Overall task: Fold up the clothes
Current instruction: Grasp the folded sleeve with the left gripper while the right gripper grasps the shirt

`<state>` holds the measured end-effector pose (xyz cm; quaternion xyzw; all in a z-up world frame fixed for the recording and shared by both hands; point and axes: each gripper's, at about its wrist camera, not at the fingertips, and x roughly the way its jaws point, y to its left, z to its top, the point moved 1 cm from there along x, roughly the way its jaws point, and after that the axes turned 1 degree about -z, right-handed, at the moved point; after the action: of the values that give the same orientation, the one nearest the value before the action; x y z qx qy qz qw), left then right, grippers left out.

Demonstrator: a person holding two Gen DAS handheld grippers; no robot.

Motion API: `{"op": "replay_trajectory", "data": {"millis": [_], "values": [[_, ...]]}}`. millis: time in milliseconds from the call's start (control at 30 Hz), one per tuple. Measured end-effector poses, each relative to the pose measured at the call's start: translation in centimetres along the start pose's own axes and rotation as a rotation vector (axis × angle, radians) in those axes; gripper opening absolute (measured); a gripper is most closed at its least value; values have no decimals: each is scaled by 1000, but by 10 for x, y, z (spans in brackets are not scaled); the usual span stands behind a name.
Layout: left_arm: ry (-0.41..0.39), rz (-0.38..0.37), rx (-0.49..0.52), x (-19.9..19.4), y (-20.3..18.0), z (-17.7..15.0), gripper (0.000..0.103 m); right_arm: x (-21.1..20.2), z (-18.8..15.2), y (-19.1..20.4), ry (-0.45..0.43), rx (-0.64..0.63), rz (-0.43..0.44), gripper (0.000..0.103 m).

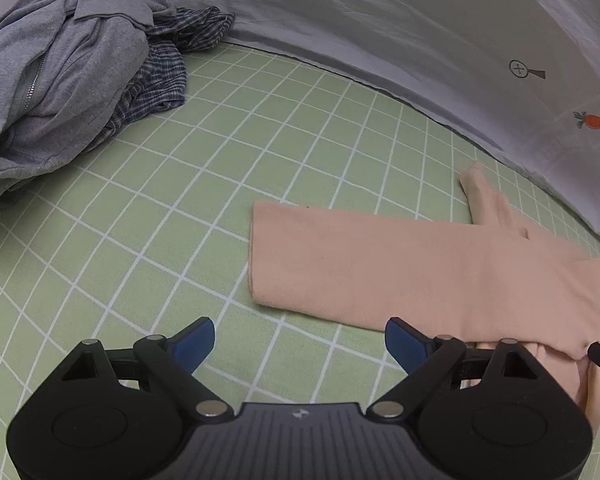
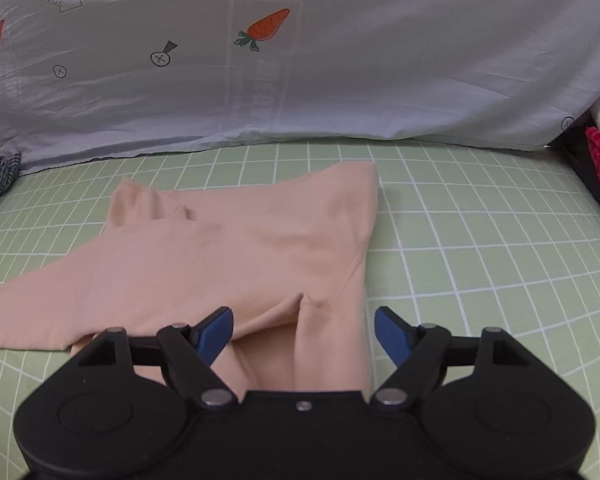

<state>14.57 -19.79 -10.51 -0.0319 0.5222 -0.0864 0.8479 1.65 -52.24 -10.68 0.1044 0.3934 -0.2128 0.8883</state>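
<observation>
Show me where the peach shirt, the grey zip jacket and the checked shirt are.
peach shirt (image 2: 220, 256): right wrist view, middle of the flat body panel.
grey zip jacket (image 1: 60, 80): left wrist view, front panel beside the zipper.
checked shirt (image 1: 160, 76): left wrist view, crumpled part right of the jacket.

The green grid-patterned bed (image 1: 140, 240) carries a peach shirt (image 1: 400, 264), with a grey zip jacket (image 1: 52, 80) and plaid shirt (image 1: 160, 76) heaped well apart from it.
</observation>
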Motion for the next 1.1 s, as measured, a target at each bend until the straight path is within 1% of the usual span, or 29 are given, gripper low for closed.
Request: {"op": "replay_trajectory", "data": {"millis": [133,267,333,400,467,500,600,700,733,767,833,867,900,933,967,1000,1033,1067,1100], "values": [[16,23,33,21,-3,9,92,29,10,-2,15,-5,-5,79],[35,29,28,40,-7,14,92,46,16,-5,25,-10,13,79],[29,28,39,44,-11,15,93,46,20,-1,-2,-40,-15,79],[16,47,57,45,-14,16,93,43,23,3,-42,-75,-50,79],[7,67,67,47,-15,18,93,39,27,8,-81,-101,-60,79],[6,74,69,48,-15,18,93,38,29,10,-96,-112,-61,81],[-2,92,78,50,-14,20,93,47,31,16,-74,-120,2,81],[-7,81,52,50,-11,22,92,55,32,18,-58,-131,12,76],[-10,78,45,50,-10,23,91,57,32,19,-52,-134,16,69],[-15,78,45,49,-10,23,90,60,32,20,-47,-137,19,63],[-29,90,51,48,-9,24,81,65,32,22,-36,-144,26,44],[-34,95,52,48,-8,24,80,67,33,23,-32,-145,29,40],[-40,97,52,47,-8,25,75,68,33,20,-30,-136,33,31],[-47,97,53,47,-8,26,67,68,33,17,-27,-127,36,22],[-53,94,59,46,-8,26,63,68,34,13,-25,-119,40,15],[-58,88,67,45,-9,27,54,68,34,10,-25,-117,45,8],[-60,79,78,45,-11,27,45,66,35,8,-31,-110,55,7],[-57,64,92,44,-13,28,39,63,35,6,-37,-102,66,6],[-51,44,104,44,-16,29,23,61,36,4,-42,-95,76,5]]}}
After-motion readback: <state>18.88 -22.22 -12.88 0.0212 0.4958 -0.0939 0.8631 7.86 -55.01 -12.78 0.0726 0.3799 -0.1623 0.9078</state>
